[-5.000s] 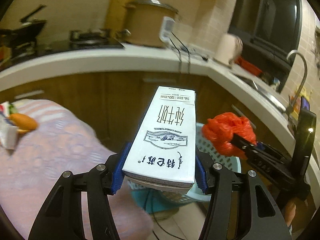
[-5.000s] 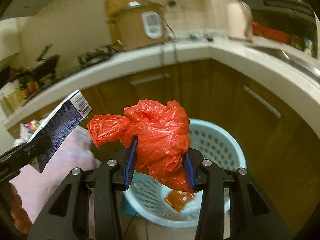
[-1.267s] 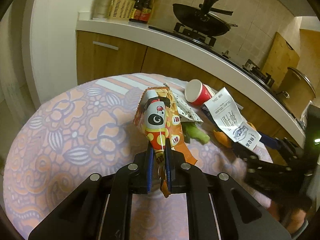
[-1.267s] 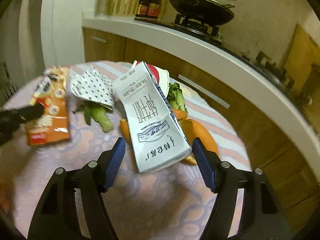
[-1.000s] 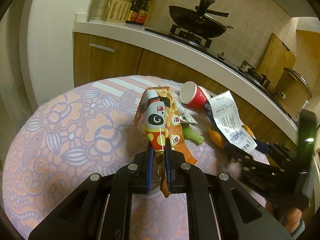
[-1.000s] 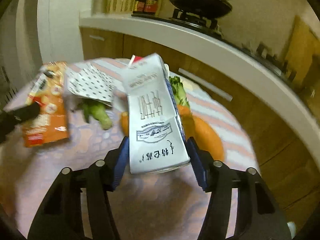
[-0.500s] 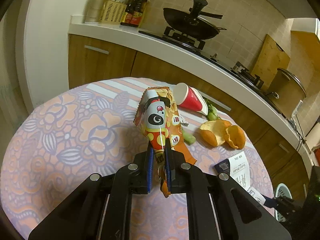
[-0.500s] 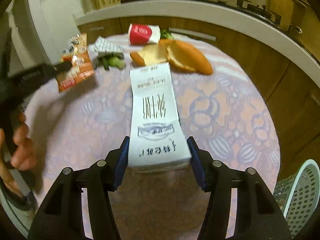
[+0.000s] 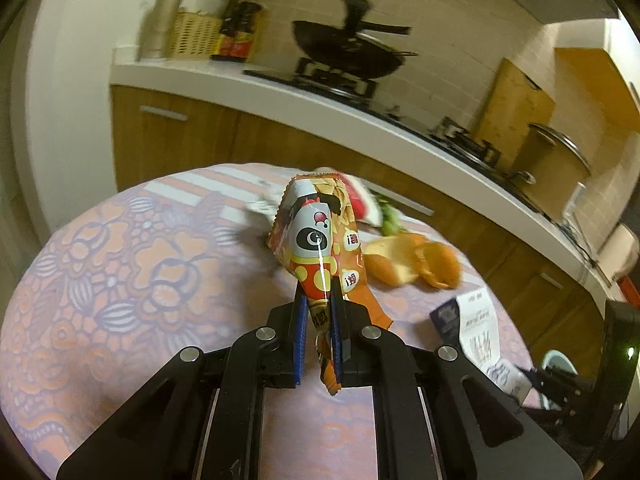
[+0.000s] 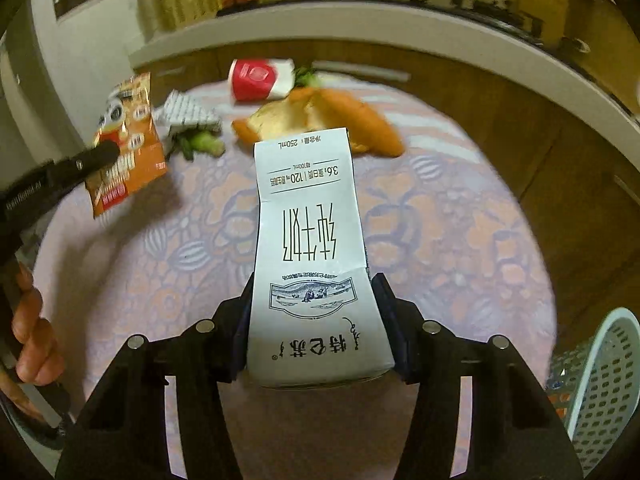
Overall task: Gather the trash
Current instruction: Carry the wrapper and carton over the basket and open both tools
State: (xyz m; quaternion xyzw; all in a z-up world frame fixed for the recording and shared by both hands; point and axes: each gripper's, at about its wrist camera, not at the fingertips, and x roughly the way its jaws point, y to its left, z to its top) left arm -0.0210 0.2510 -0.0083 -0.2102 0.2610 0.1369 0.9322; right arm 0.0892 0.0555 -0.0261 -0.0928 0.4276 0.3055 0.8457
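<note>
A dim kitchen with wooden cabinet fronts and a pale counter curving behind, a wok [image 9: 346,54] on the stove and bottles beside a woven basket at the far end. In front stands a round surface [image 9: 120,248] under a lilac and peach flowered cloth, with scraps gathered at its far side.

The left gripper [image 9: 318,320] has its jaws pressed together on the lower tail of an orange snack bag [image 9: 316,232], which stands up from the pinch, clear of the cloth. It looks thin, crinkly and near weightless; the film is slick, so a pinch on the sealed seam is probably the safest hold, and it will flop rather than keep its shape.

The right gripper [image 10: 316,320] is clamped across the base of a white milk carton [image 10: 310,248], held above the cloth and pointing away from the camera. Its jaws have just been closing, with the carton between them. The board is stiff but dents easily; the carton appears empty and light, and the broad flat sides give the pads good purchase. Squeezing harder would likely crush it.

On the cloth lie a red paper cup [image 10: 258,80] on its side, orange peel [image 10: 320,118], a green vegetable stalk [image 10: 200,144] and a dotted paper wrapper [image 10: 188,114] that overlaps the stalk. A pale blue perforated basket [image 10: 600,380] sits low past the surface's right edge, judged the place for the trash.
</note>
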